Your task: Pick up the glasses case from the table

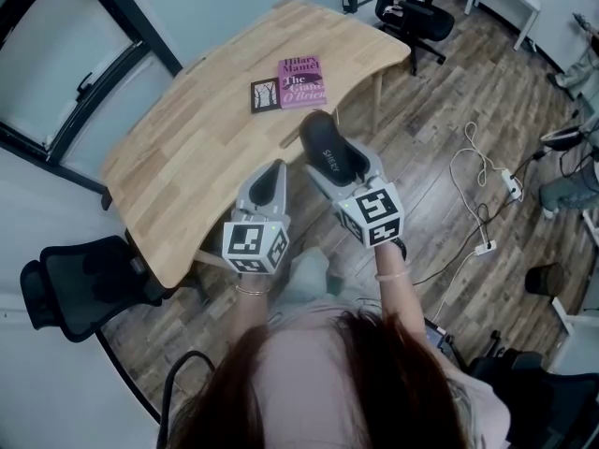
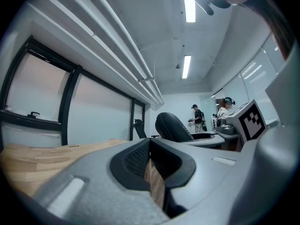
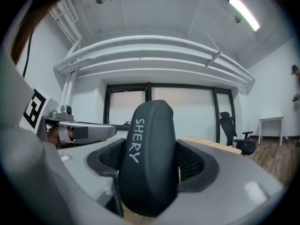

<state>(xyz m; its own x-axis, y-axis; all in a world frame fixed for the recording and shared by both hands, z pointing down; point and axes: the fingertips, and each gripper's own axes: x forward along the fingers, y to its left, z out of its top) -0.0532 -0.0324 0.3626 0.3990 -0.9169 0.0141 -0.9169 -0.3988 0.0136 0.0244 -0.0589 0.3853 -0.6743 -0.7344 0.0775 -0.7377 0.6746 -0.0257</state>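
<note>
Clamping a dark oval glasses case (image 3: pixel 147 158) with white "SHERY" lettering, the right gripper (image 1: pixel 344 168) has its 2 jaws pressed on the case's sides. The case's rounded far end juts past them against the window wall. In the head view the case sits over the near part of the light wooden curved table (image 1: pixel 187 166), just inside its front edge. I cannot tell there whether it rests on the wood or hangs above it. The left gripper (image 1: pixel 270 183) lies just beside the right one, also over that front edge. Its jaws are drawn nearly together with only a thin slit between the pads, and nothing but wood grain shows through. Both grippers point away from the person and toward the far side of the table. The marker cubes (image 1: pixel 255 246) sit nearest the body, and the forearms reach forward side by side. Farther along the tabletop, well apart from the grippers, lie 2 books touching each other: a purple paperback (image 1: pixel 302 81) and a small dark book (image 1: pixel 266 94). The rest of the wood is bare, with wide room to the left. A black office chair (image 1: pixel 89 283) stands near the table's left end, and a second black chair (image 1: pixel 416 17) stands beyond the far end. White cables with a power strip (image 1: pixel 487 185) trail over the plank floor (image 1: pixel 440 110) to the right.
</note>
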